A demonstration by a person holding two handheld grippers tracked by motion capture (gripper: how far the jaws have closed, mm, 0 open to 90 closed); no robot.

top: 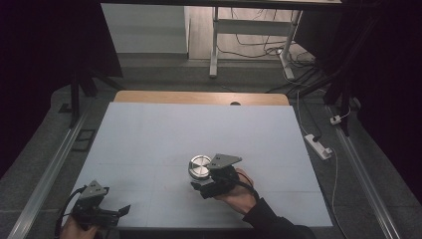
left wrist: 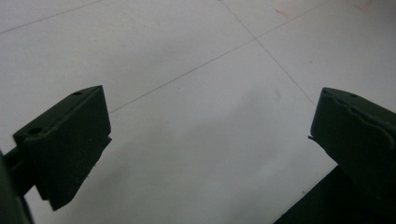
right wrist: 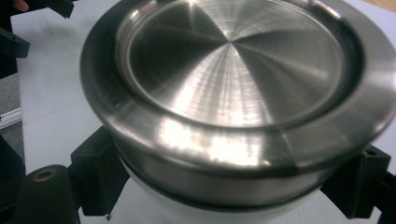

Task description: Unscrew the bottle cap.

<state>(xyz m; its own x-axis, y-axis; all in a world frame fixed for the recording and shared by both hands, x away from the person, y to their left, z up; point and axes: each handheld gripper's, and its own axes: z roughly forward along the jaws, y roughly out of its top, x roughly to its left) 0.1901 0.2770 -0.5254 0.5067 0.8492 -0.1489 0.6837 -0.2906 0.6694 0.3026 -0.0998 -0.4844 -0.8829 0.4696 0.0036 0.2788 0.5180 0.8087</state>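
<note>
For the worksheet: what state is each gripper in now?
Left gripper: open, holding nothing.
Right gripper: shut on the metal container.

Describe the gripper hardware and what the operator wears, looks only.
Both grippers are black with blocky two-jaw ends. The left gripper and right gripper each carry a grey three-cornered plate with small holes on top. A black cable trails from the left one. The person wears a dark sleeve.

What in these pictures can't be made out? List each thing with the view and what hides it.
- Metal container, right gripper view: its lower body and base, hidden under its wide rim and cut by the bottom edge.
- Right gripper, high view: jaw contact with the container, too small and dark.
- Left hand, high view: cut by the bottom edge.
</note>
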